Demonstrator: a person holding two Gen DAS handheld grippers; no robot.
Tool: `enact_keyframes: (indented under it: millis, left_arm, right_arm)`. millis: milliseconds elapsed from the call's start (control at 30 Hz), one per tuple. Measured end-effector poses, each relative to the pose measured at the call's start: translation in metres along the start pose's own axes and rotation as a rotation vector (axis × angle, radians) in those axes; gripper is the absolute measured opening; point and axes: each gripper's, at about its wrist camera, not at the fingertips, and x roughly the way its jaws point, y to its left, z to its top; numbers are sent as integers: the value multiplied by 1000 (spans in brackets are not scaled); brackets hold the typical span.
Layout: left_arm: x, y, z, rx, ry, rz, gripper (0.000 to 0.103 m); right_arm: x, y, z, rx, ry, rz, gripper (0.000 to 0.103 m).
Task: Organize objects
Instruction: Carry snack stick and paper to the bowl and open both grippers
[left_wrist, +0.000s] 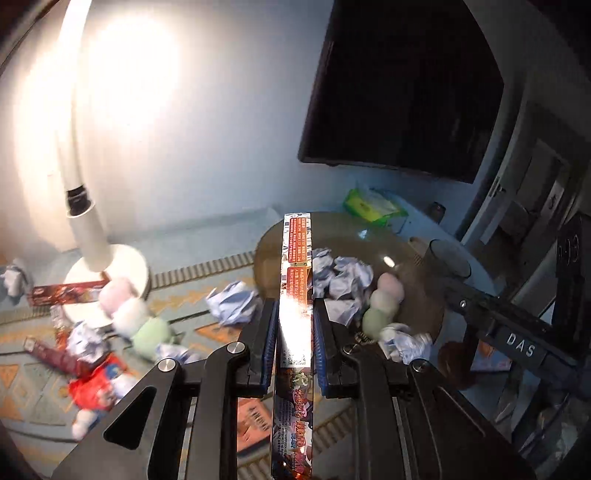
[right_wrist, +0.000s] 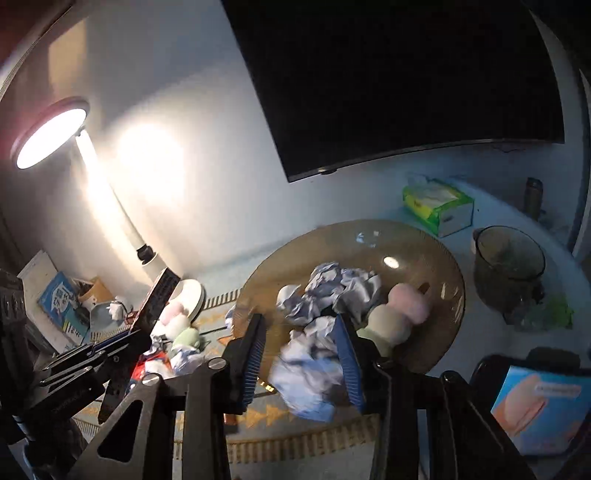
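Blue pads of the left hand-held gripper (left_wrist: 295, 343) clamp a long narrow printed box (left_wrist: 296, 295), which juts forward over the rim of a brown glass plate (left_wrist: 269, 251). The right hand-held gripper (right_wrist: 301, 356) stands partly open around a crumpled paper ball (right_wrist: 306, 373); whether its pads press the paper is blurred. More paper wads (right_wrist: 340, 288) and a pastel plush skewer (right_wrist: 399, 310) lie on the plate. The box's near end is cut off; floor clutter is smeared
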Motion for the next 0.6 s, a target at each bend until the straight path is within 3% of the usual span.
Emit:
enact_keyframes:
  millis: [133,200,267,300,367,400,500,600]
  left_arm:
    - [42,-15,22,11,12,-47,15]
    - [56,-23,27,20,11,-54,25]
    - [69,-30,28,33,26,-10,70]
    - [71,-29,27,30,31,2,76]
    - [68,-24,20,10,27,-5,77]
    - [63,-21,16,3,30,-11,77]
    - [42,-9,2,-20,30,-1,77]
    - [6,8,-18,-48,8,34,77]
  right_arm:
    - [9,-17,15,15,-8,-18,31]
    - [14,-22,17,23,-2,-10,31]
    - [17,-26,15,36,14,5,38]
    - [19,-28,13,40,31,12,42]
    - [18,-29,5,35,45,16,62]
    - [16,-28,1,27,38,14,66]
    - [9,-20,-10,-7,37,9,66]
    - [3,-8,-20,-16,55,58,66]
